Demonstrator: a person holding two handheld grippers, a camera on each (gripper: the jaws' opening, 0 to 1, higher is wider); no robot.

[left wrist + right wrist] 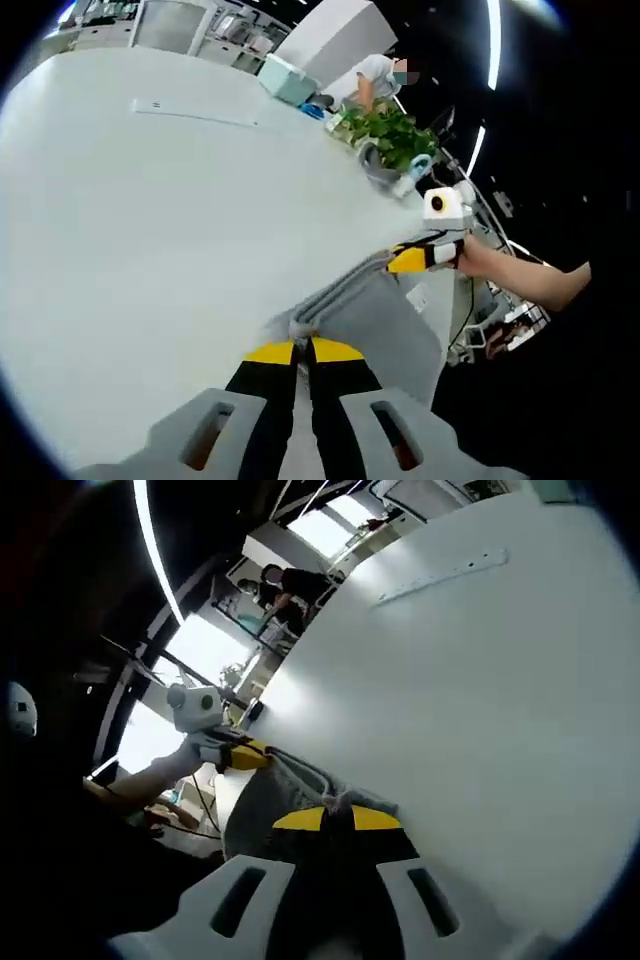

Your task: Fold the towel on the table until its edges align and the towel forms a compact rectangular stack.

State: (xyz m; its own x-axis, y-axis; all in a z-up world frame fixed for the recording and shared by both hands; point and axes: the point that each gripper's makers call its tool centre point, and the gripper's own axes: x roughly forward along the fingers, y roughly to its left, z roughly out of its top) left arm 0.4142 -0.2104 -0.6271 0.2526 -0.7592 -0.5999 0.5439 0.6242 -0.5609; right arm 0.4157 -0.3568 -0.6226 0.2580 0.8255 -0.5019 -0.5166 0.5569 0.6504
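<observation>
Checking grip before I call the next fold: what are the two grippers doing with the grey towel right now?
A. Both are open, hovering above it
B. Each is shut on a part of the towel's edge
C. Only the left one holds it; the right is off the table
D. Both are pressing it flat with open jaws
B: the left gripper and right gripper each have their yellow-tipped jaws closed on a bunched edge of the grey towel over the white table.

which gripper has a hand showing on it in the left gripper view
The right gripper, reaching in from the right with a hand behind it; the left gripper rises from the bottom, clamping the grey towel.
</observation>
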